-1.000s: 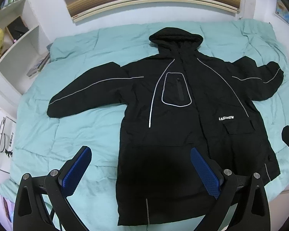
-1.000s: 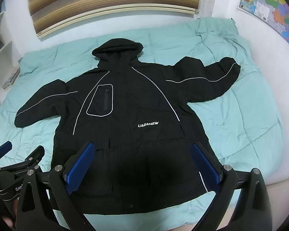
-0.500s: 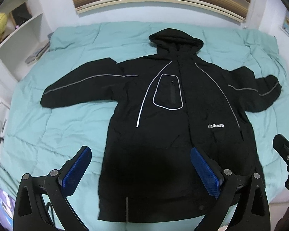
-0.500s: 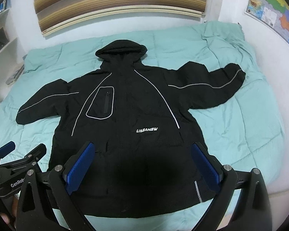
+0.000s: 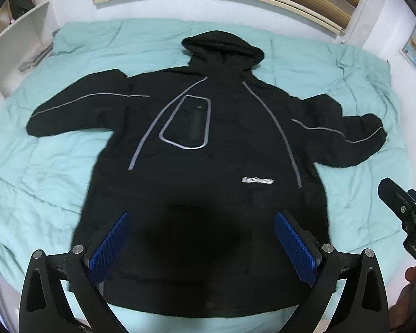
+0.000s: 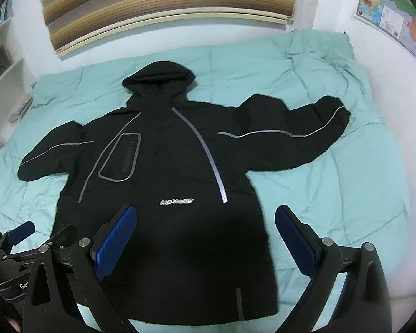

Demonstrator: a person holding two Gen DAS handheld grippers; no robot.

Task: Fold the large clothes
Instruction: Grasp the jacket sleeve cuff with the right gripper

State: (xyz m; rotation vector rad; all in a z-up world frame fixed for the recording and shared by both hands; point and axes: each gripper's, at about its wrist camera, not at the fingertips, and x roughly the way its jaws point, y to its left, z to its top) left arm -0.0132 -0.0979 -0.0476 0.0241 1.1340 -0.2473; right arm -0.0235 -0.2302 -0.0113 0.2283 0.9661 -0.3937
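**Hooded jacket laid out flat, grippers poised before the first fold**

A black hooded jacket (image 5: 208, 166) lies front-up and fully spread on a teal quilt (image 5: 47, 183) covering the bed, hood (image 6: 159, 77) toward the wall, hem nearest the cameras. Both sleeves extend outward: one sleeve (image 5: 77, 111) to the left side, the other sleeve (image 6: 291, 144) to the right side, each marked by a grey reflective stripe. A chest pocket (image 5: 185, 127) outlined in the same trim and a small white logo (image 6: 177, 202) confirm the front faces up.

The left gripper (image 5: 202, 244) hovers above the lower body of the jacket with its blue-padded jaws spread wide, holding nothing. The right gripper (image 6: 205, 238) hangs likewise over the hem's right part, jaws wide and empty. Neither appears to touch the cloth.

Judged stage: approach; no fold is yet made. The next move probably calls for lowering each gripper to a garment edge, most plausibly a sleeve cuff or side seam, pinching only the jacket fabric and not the quilt beneath, then carrying it across the body.
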